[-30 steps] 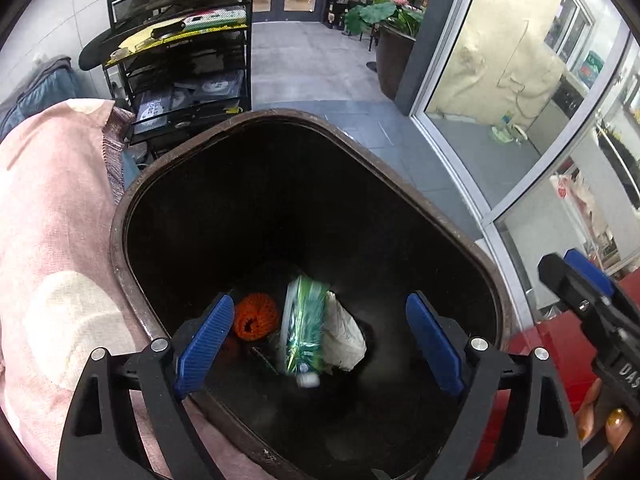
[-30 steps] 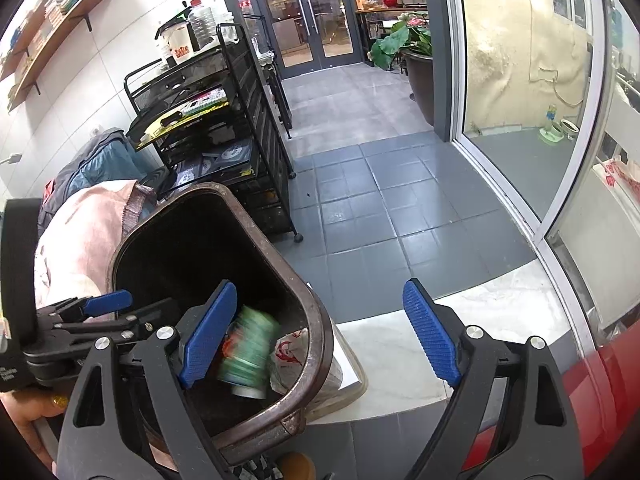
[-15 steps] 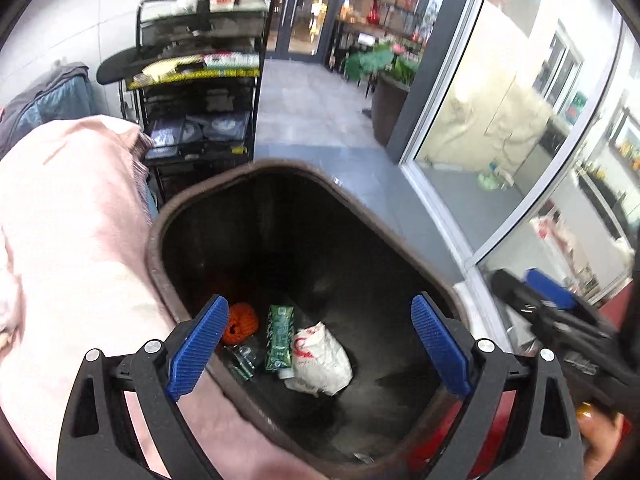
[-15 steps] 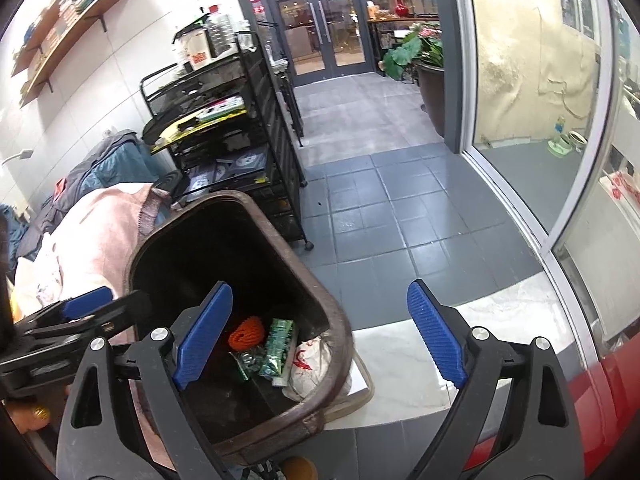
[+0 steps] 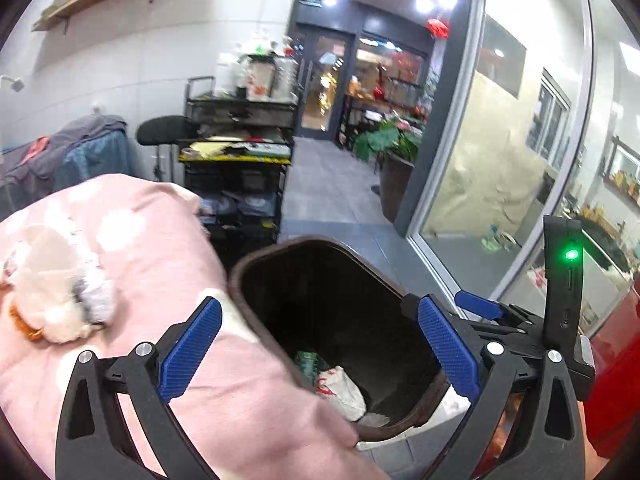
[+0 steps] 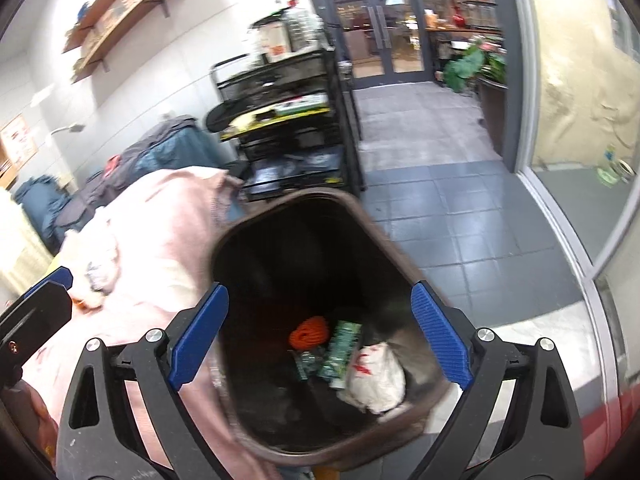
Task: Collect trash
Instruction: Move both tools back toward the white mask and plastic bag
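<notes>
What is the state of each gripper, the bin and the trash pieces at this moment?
left gripper: open, jaws just widened, nothing between them.
right gripper: open, jaws just widened, empty, above the bin.
brown bin: no lid visible, dark inside, holding trash.
green packet: lying on the bin bottom.
white bag: crumpled, beside the packet.
orange ball: at the bottom.

I am seeing the brown bin (image 6: 256,232) standing open beside pink fabric, holding an orange coil (image 6: 309,331), a green wrapper (image 6: 340,354) and a crumpled white bag (image 6: 374,378) at its bottom.
</notes>
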{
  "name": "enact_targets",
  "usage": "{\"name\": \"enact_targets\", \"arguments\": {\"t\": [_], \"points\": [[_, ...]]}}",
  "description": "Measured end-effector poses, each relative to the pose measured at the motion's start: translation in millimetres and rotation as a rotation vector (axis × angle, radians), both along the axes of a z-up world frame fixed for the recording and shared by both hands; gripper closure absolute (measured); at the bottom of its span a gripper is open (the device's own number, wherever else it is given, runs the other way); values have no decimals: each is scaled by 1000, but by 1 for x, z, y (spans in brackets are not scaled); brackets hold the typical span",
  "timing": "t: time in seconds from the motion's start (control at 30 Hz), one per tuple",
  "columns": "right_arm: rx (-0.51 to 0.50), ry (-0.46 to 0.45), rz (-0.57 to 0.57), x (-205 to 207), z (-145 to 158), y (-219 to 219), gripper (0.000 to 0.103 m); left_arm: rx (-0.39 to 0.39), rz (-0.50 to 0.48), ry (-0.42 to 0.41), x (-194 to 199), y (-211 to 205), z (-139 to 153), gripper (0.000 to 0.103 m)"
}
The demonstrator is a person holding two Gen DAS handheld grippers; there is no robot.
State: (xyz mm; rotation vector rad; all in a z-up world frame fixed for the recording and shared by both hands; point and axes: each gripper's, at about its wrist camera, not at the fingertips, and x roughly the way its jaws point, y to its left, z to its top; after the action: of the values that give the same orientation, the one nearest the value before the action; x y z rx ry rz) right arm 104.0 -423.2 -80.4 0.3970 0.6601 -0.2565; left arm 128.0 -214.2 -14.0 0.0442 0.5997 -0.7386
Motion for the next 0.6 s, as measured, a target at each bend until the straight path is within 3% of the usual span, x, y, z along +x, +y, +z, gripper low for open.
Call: {"name": "enact_targets", "arguments": {"t": [0.6], "points": [[10,-27,353,57,23,125,11,22,325,-37,5,128,-4,6]]}}
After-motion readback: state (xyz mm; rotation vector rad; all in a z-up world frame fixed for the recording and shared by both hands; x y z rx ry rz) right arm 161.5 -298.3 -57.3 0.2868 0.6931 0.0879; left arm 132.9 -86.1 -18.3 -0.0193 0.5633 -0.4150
